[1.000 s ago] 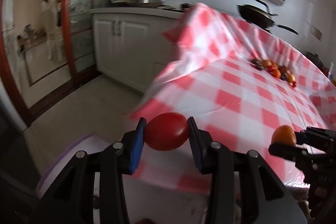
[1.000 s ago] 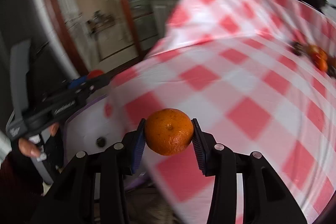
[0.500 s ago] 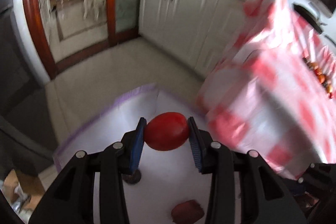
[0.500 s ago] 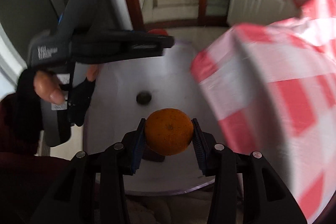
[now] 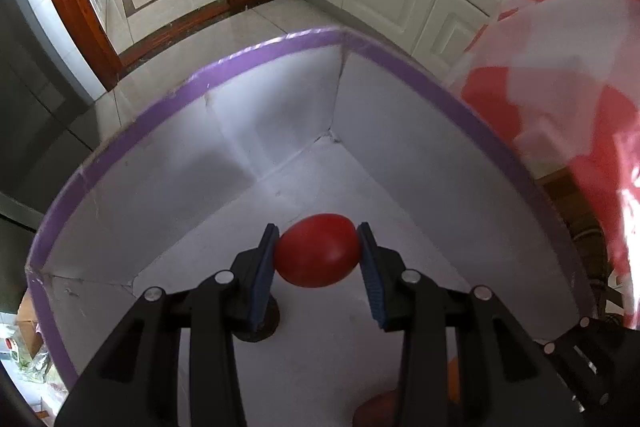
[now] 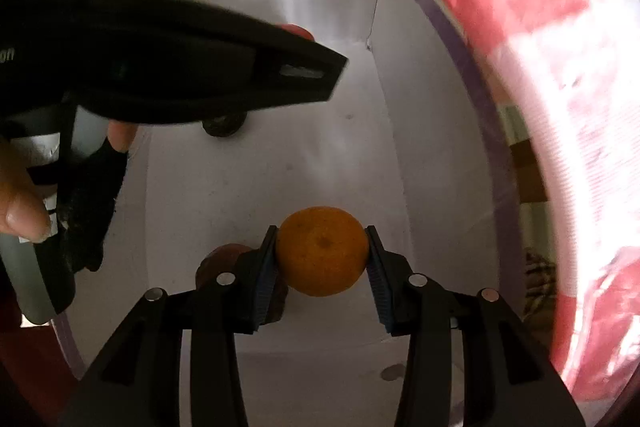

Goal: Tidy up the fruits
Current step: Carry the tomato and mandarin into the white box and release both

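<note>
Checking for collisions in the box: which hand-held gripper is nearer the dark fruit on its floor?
Left. The left hand-held gripper, holding the tomato, hangs just above the dark fruit; the right hand-held gripper, holding the orange, is farther back.

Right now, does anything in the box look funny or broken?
Nothing stands out. The white box looks whole, with two dark fruits lying on its floor. Each hand-held gripper holds its fruit cleanly above it: red tomato, orange.
</note>
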